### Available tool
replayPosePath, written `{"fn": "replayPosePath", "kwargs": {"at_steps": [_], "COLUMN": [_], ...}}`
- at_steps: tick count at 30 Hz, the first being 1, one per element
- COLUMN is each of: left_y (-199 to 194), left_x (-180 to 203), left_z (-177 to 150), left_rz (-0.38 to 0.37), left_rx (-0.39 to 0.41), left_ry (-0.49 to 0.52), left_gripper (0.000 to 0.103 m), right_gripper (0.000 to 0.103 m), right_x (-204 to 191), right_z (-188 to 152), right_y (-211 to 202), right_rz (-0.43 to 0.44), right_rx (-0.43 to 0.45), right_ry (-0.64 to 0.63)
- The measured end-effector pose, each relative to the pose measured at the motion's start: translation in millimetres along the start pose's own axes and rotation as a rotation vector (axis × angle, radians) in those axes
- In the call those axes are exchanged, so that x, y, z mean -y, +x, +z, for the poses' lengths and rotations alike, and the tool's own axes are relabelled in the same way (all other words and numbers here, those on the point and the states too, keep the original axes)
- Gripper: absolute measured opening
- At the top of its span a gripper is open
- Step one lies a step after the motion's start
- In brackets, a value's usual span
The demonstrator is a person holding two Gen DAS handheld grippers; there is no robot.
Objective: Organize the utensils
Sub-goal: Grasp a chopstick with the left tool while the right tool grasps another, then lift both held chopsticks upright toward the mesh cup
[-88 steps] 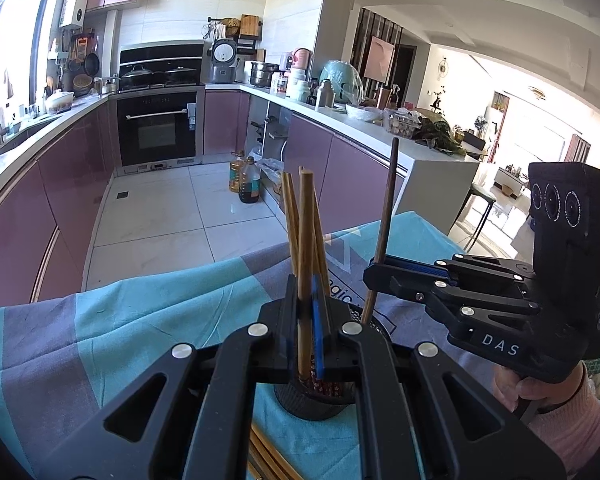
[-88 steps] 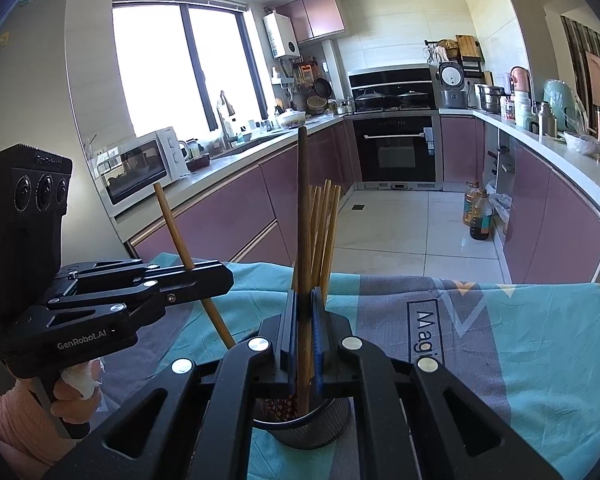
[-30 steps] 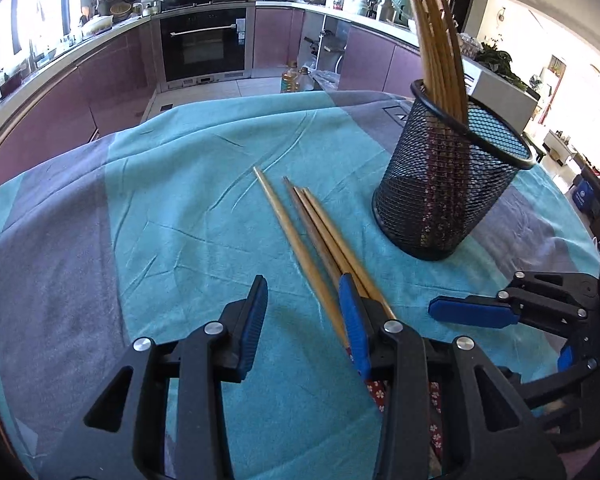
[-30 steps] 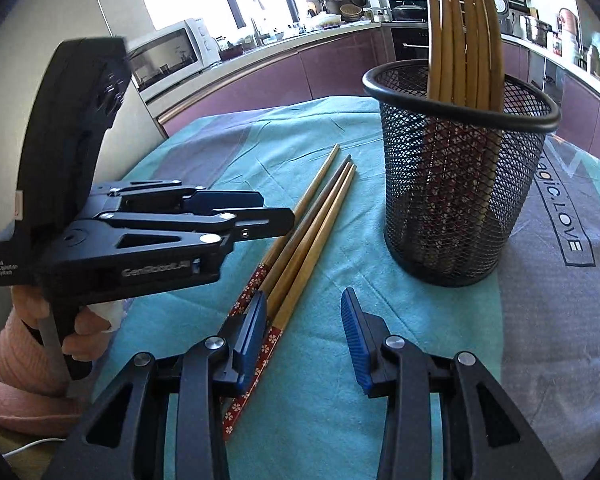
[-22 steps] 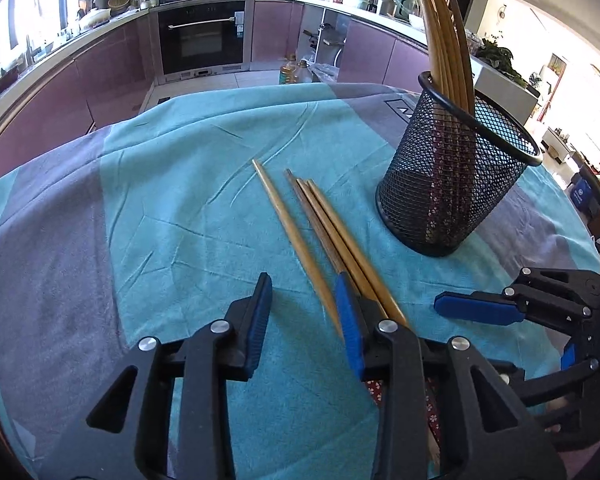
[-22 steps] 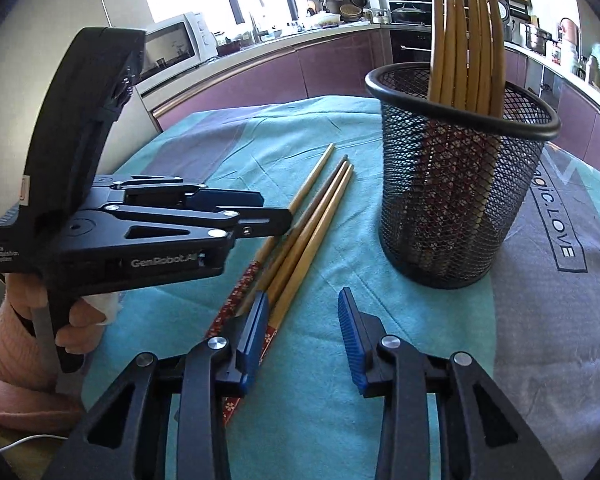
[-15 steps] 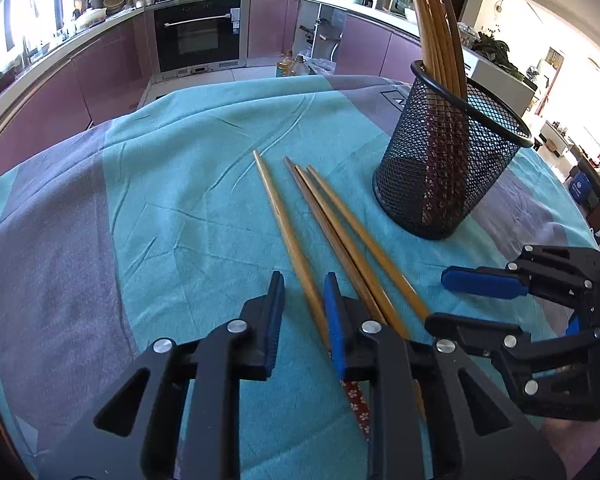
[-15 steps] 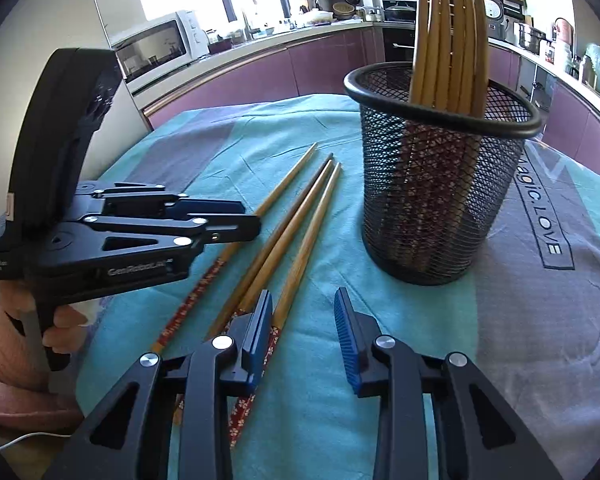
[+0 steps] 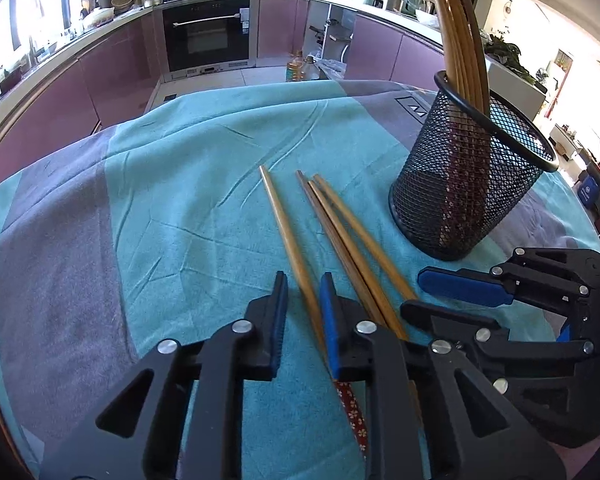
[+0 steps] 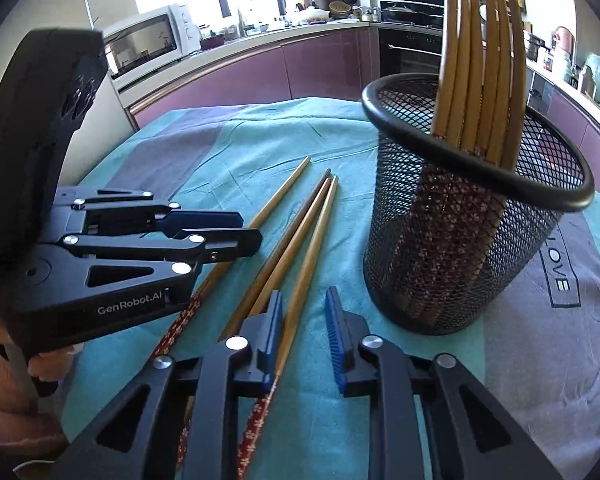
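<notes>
1. Both grippers have just been narrowing their jaws over the loose wooden chopsticks beside the black wire-mesh holder point(image 9: 472, 184).
2. Left gripper point(image 9: 303, 300) straddles the chopstick lying farthest from the holder point(image 9: 284, 232), pads not yet pressing.
3. Right gripper point(image 10: 302, 312) frames the nearest chopstick point(image 10: 306, 260), also loose.
4. Four chopsticks remain on the teal tablecloth point(image 9: 180, 200).
</notes>
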State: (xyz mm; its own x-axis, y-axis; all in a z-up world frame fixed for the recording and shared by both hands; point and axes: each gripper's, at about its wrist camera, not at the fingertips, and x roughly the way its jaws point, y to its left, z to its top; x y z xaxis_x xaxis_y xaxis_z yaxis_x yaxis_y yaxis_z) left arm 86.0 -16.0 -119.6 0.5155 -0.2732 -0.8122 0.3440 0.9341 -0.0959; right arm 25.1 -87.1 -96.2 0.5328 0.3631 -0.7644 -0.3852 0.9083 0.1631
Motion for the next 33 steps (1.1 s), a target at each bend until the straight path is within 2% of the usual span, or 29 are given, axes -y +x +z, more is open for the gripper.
{"fn": "replayPosePath", "kwargs": {"at_steps": [3,10,16,22,33], "left_y": [-1,-13,-28,-29,-13], "left_x": [-2,-8,-5,8,7], "left_z": [-3,-15,-29,-42,-28], "left_rz": [-0.011,-0.031,-0.064,-0.08,-0.083], "left_rx": [0.006,0.023,0.026,0.003,-0.016], "left_ry": [-0.015,-0.061,-0.051,-0.002,0.013], "left_gripper": [0.011,0.008,0.008,0.008,0.009], "right_gripper": [0.008,0.006,0.006,0.006,0.008], "right_x": [8,21,17,12,8], "right_z": [-3,-11,-18,-21,-13], "right_y": [-3,-17,-29,-26,-15], "right_rz": [0.025,0.068,0.12,0.116,0.099], "right_rx": [0.006,0.044,0.046,-0.004,-0.026], "right_ry": [0.043,0.113,0.072,0.025,0.002]}}
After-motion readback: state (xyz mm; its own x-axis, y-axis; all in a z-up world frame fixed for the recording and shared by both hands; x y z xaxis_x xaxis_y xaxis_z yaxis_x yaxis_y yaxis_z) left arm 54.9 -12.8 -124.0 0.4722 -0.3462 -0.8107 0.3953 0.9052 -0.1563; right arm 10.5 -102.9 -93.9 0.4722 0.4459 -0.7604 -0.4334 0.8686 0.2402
